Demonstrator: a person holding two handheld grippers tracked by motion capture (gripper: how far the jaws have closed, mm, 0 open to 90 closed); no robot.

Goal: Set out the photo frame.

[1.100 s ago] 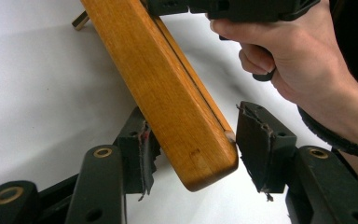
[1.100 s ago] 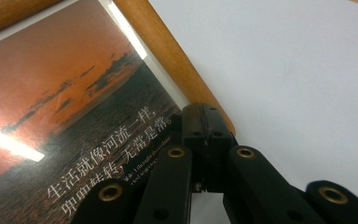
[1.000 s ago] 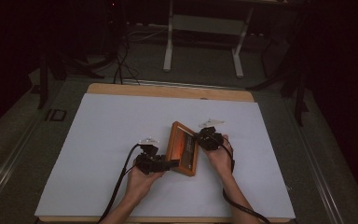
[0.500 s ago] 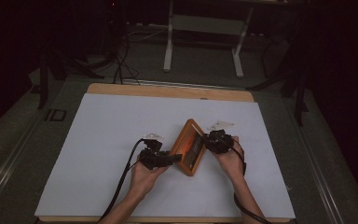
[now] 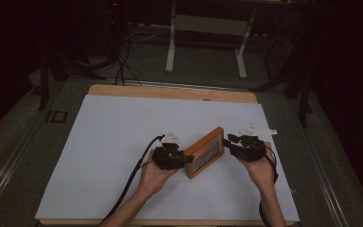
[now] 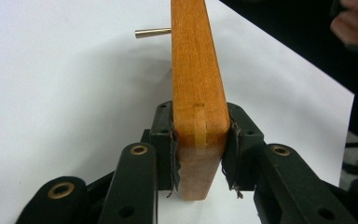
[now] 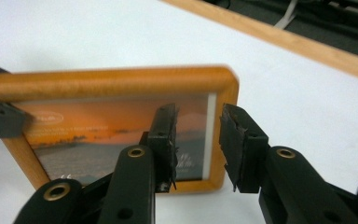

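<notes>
Picture frame: a wooden picture frame [image 5: 205, 152] with an orange sunset print stands on edge on the white table sheet [image 5: 113, 137], near your side, between your two grippers.
Left gripper: your left gripper [image 6: 199, 140] is clamped on one end of the frame, one pad against each face; the frame's edge runs straight away from the camera.
Right gripper: your right gripper [image 7: 198, 140] has its jaws parted, with nothing between the pads; they sit just in front of the print's glass, near the frame's right-hand corner.
Brass pin: a small brass pin [image 6: 153, 32] juts from the frame's back face.
Hands: in the high view your left hand [image 5: 157, 171] and right hand [image 5: 257, 166] hold the grippers on either side of the frame.
</notes>
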